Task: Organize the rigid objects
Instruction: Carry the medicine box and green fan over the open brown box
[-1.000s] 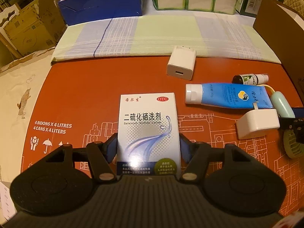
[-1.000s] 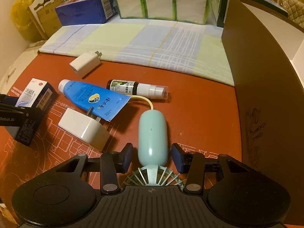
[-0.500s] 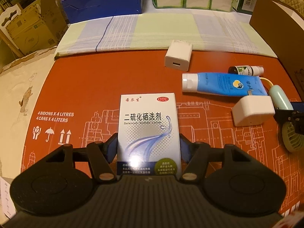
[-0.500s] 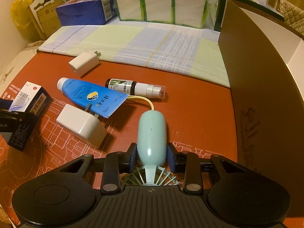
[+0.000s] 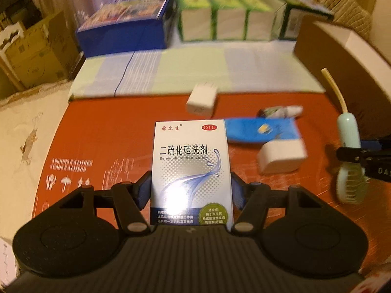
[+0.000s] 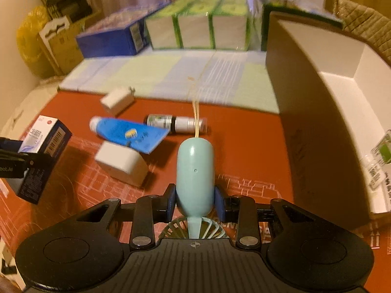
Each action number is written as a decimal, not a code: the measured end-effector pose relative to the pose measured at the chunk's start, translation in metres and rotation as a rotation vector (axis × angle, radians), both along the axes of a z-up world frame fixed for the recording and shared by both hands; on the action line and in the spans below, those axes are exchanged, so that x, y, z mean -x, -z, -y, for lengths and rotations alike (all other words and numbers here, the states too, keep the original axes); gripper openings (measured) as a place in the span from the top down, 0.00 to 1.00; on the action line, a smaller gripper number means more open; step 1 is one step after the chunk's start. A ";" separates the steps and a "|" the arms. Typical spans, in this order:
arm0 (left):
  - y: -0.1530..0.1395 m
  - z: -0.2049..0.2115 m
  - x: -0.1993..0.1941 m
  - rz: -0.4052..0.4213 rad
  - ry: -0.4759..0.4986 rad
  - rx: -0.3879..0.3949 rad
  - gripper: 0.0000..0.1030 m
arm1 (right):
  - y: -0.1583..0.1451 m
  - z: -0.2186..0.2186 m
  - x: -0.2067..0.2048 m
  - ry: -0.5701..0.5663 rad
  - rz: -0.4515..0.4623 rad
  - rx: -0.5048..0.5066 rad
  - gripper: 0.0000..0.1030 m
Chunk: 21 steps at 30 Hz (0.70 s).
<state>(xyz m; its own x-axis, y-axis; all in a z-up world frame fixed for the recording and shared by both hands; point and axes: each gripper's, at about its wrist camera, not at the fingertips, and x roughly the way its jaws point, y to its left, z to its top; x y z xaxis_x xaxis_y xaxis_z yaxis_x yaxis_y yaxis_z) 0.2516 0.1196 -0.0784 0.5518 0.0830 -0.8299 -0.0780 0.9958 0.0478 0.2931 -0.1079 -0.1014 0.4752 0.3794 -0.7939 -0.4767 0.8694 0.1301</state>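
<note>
My left gripper [image 5: 190, 193] clamps the lotion box [image 5: 190, 168] at lower centre, raised above the red cardboard [image 5: 117, 131]; my right gripper [image 6: 194, 204] grips the mint handheld fan [image 6: 194, 175], lifted too.

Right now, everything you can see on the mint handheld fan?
The mint handheld fan looks like smooth plastic: a rounded handle, a pale yellow strap off its end, a ribbed round guard by the gripper body. The right gripper is shut on the handle; the left wrist view shows it tilted above the red cardboard.
</note>
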 end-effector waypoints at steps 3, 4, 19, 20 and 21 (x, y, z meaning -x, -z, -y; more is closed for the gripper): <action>-0.016 0.013 0.000 0.044 0.030 0.012 0.41 | -0.014 0.005 0.006 0.011 0.034 -0.038 0.71; -0.021 0.017 -0.001 0.057 0.042 0.014 0.41 | -0.018 0.007 0.007 0.013 0.043 -0.050 0.71; -0.068 0.102 -0.016 0.178 0.228 0.045 0.41 | -0.089 0.048 0.029 0.035 0.157 -0.195 0.71; -0.071 0.109 -0.018 0.186 0.242 0.048 0.41 | -0.094 0.052 0.029 0.038 0.167 -0.200 0.71; -0.073 0.115 -0.019 0.193 0.255 0.050 0.41 | -0.099 0.057 0.029 0.044 0.176 -0.206 0.71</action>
